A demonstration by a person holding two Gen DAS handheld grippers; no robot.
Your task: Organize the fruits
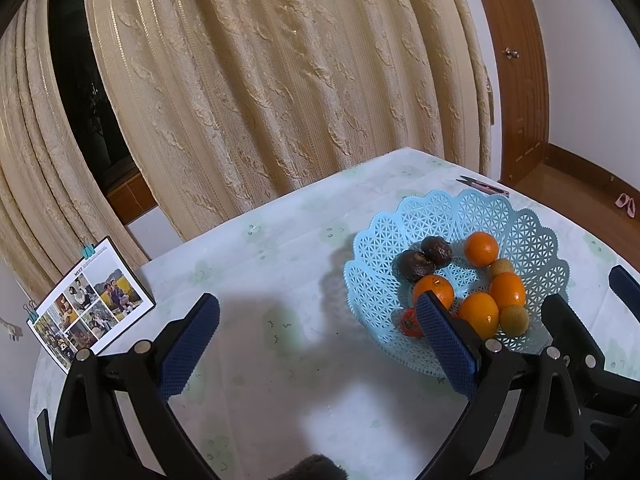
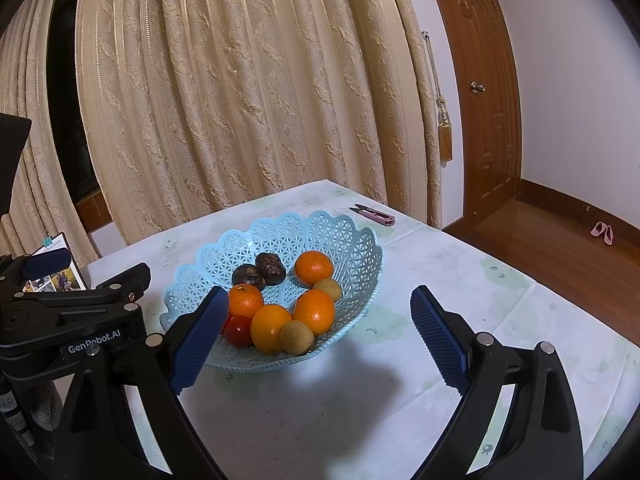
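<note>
A light blue lattice basket stands on the table. It holds several oranges, two dark brown fruits, small tan round fruits and a small red fruit. My left gripper is open and empty above the table, left of the basket. My right gripper is open and empty, just in front of the basket. The left gripper's body shows at the left of the right wrist view.
A photo card with clips stands at the table's left edge. Small pink snips lie behind the basket. Beige curtains hang behind the table. A wooden door and floor are to the right.
</note>
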